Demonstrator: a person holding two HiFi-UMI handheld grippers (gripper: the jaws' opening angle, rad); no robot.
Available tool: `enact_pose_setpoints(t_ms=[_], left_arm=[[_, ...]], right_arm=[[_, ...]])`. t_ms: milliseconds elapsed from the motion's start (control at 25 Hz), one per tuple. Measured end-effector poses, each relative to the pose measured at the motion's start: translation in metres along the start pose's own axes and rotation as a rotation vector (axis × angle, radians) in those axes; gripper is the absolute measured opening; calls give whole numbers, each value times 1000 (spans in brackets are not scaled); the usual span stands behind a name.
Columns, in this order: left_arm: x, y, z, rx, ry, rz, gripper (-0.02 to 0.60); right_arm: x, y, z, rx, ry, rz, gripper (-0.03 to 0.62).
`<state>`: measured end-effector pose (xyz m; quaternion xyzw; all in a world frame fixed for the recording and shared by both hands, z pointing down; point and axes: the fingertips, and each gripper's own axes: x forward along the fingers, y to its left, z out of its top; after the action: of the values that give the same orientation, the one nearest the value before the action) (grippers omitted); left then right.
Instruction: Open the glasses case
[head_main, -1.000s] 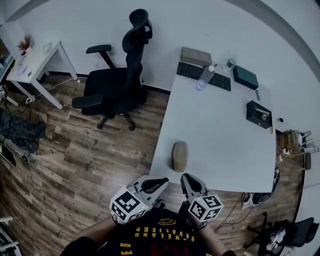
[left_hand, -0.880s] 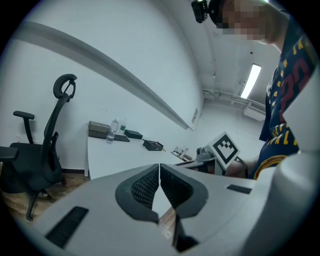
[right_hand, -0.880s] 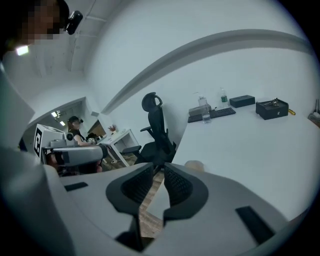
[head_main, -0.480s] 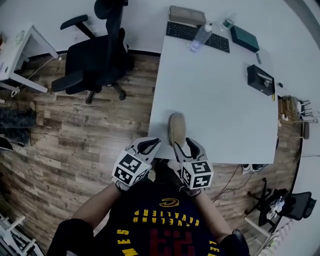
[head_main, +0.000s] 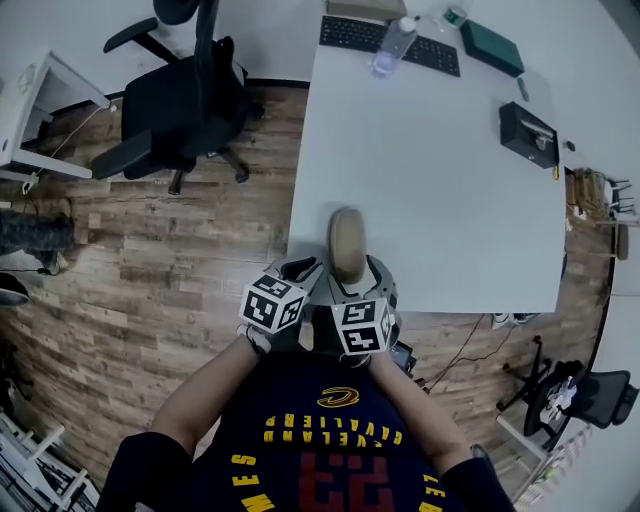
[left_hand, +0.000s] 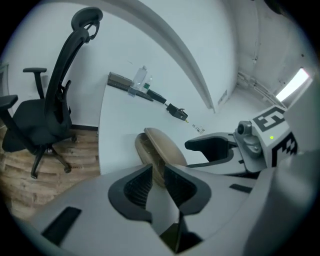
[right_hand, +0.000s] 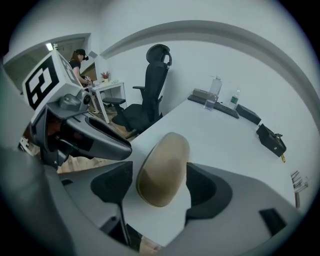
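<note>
Head view: both claws have dropped to the glasses case (head_main: 348, 245) on the bench's (head_main: 450, 200) near edge. My right claw (right_hand: 161, 182) is opening and straddles the case without pressing it; my left claw (left_hand: 157, 180) is opening, empty, so I judge prying comes next.

You face a matt tan glasses case (head_main: 347, 244) on a smooth white table (head_main: 440, 190), grainy wood-plank floor (head_main: 140, 290) at the frame's left.

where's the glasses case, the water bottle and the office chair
glasses case (head_main: 347, 245): head view, middle of its tan top
water bottle (head_main: 392, 47): head view, middle of its clear body
office chair (head_main: 162, 112): head view, on its black seat
</note>
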<state>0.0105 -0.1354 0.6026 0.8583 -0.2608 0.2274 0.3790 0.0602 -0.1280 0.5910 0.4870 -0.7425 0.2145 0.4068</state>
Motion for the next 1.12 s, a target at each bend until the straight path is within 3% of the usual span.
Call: enact_pose_setpoints(t_ms=[160,480,760,1120], left_arm=[[18,5,-8,-77,31,-9,115],[36,12,-17,-216,58,-35,117],[43,12,-19,-218,81,-22,115],[47,10,-19,-212,97,-17,83]], right_arm=[[8,-3,-11,-8,22,6,334],[14,0,-16,-58,42,21,333],[16,-1,-18,-79,42,26,333],[12,-6,-17,-23,35,78,330]])
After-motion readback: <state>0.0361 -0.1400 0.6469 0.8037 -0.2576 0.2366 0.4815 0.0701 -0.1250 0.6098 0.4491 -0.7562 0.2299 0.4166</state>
